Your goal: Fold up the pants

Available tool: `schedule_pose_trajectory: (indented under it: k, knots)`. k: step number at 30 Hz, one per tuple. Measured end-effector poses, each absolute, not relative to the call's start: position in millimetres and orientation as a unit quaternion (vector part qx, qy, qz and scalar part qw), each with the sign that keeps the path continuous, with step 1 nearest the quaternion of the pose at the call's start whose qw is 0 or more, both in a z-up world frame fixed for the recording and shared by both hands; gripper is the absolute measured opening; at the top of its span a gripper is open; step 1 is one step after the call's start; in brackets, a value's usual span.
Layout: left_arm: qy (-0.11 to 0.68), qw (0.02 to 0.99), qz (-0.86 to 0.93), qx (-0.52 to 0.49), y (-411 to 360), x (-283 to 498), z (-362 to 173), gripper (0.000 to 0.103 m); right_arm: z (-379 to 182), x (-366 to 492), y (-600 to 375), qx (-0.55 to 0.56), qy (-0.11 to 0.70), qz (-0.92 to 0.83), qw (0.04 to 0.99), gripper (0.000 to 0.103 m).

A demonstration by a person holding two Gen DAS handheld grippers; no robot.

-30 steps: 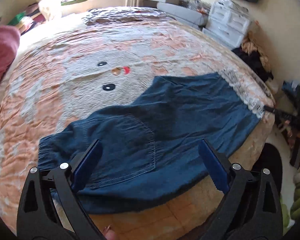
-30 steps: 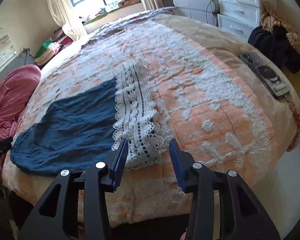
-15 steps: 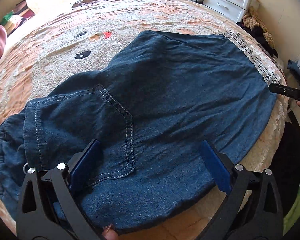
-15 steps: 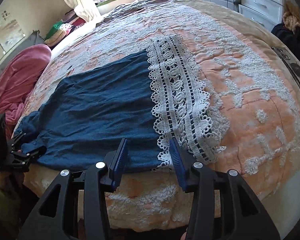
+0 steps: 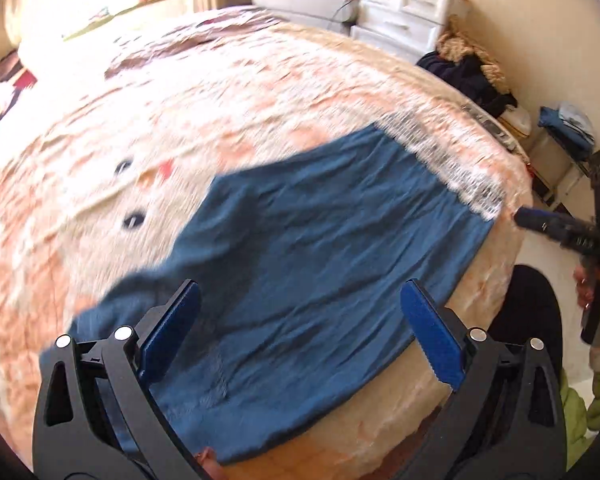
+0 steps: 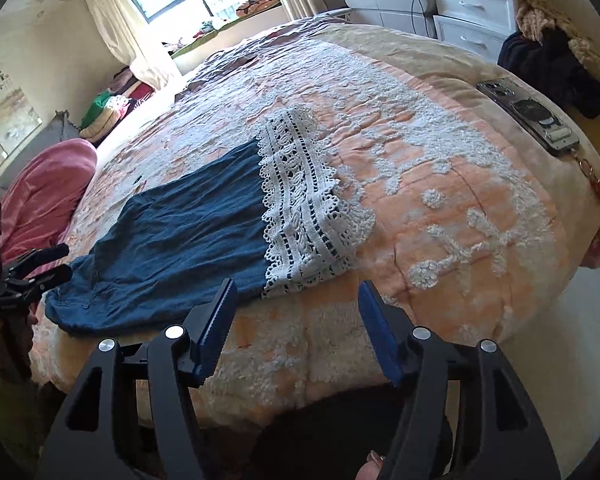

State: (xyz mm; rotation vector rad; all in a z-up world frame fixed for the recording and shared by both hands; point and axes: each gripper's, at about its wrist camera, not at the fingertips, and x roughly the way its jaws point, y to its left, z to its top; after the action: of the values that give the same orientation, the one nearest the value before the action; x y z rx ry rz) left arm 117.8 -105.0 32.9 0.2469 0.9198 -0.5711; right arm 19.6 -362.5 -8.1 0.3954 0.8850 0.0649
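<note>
- The pants, centre left of the right wrist view, are blue denim-like cloth, matt and softly creased.
- Their hem is white openwork lace, rough and holed.
- The bedspread is peach cloth with raised, nubbly white tufting, matt.
- The right gripper, at the bottom of the frame, has black matt plastic arms, blue ribbed pads and shiny metal pins.
- The left gripper looks the same: black plastic, blue pads.
- The phone, upper right, is glossy.
- The drawers, upper right, are smooth white.
</note>
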Motion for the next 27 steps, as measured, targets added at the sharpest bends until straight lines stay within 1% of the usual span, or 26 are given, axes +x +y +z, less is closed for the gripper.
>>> schedule_pose_trajectory:
  k: [3,8,15,17,20,22,25,26,27]
  knots:
    - [0.426,0.844,-0.292,0.143,-142.2,139.1,41.4,0.094,-13.8,21.1,-366.9,0.226,0.421,0.036,0.878,0.062]
    - [0.428,0.825,-0.339,0.147,-201.8,182.4,45.0,0.094,-22.8,31.8,-372.0,0.271,0.425,0.021,0.863,0.062]
    - [0.443,0.797,-0.372,0.176,-276.7,235.1,19.3,0.094,-30.1,46.0,-376.3,0.287,0.428,0.02,0.857,0.063]
    - [0.452,0.784,-0.386,0.18,-290.7,247.7,10.1,0.094,-28.6,46.7,-376.6,0.293,0.419,0.024,0.859,0.061]
    - [0.458,0.768,-0.415,0.17,-306.5,264.4,0.9,0.094,-25.8,47.4,-376.9,0.292,0.406,0.033,0.865,0.061]
    - [0.466,0.754,-0.437,0.153,-313.7,274.6,-5.1,0.094,-30.6,51.3,-378.7,0.292,0.414,0.033,0.862,0.061]
    - [0.476,0.735,-0.458,0.151,-325.0,283.0,-16.9,0.092,-36.5,56.8,-382.2,0.303,0.418,0.033,0.856,0.059]
    - [0.482,0.726,-0.469,0.145,-327.7,284.8,-20.9,0.088,-36.0,58.3,-381.7,0.298,0.417,0.034,0.858,0.055]
    - [0.487,0.719,-0.475,0.14,-330.5,286.0,-24.1,0.083,-35.4,59.0,-381.2,0.293,0.416,0.035,0.86,0.048]
